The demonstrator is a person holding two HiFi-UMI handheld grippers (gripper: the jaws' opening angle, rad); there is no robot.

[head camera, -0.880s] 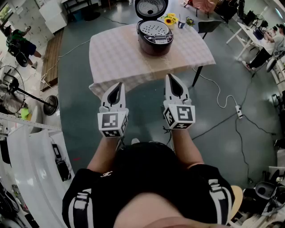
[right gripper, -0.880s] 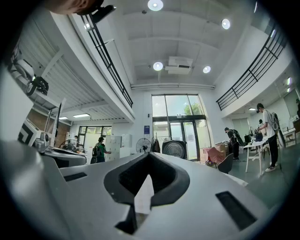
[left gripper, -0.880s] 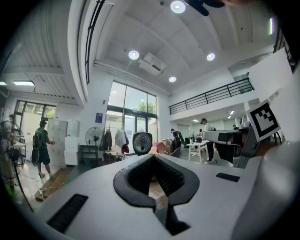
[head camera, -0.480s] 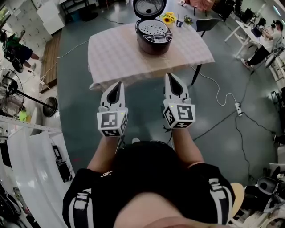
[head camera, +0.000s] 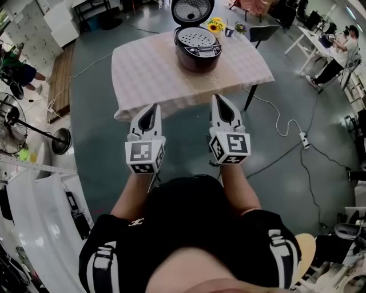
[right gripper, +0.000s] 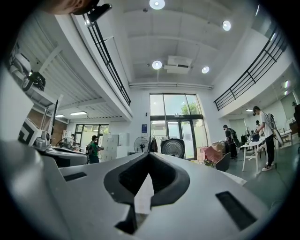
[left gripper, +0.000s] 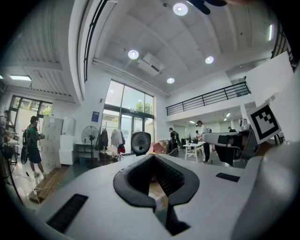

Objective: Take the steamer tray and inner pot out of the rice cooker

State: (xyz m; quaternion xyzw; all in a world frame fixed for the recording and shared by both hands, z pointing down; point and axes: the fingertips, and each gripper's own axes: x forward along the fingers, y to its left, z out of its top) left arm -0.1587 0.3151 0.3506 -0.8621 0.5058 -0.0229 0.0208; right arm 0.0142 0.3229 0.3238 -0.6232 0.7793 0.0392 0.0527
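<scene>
Near the far table (head camera: 148, 68) edge, the open rice cooker (head camera: 198, 51) holds its steamer tray (head camera: 198, 38); nothing is out yet; my left gripper (head camera: 152, 110) and right gripper (head camera: 219, 100) hover clenched, empty.

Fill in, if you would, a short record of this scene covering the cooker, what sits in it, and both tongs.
rice cooker: toward the far side of the table, lid raised
steamer tray: seated in the cooker's top, perforated
inner pot: not visible beneath the tray
left tongs: shut, empty, held in front of the person
right tongs: shut, empty, held in front of the person
contact: neither tongs touches the cooker
task progress: nothing taken out yet
</scene>
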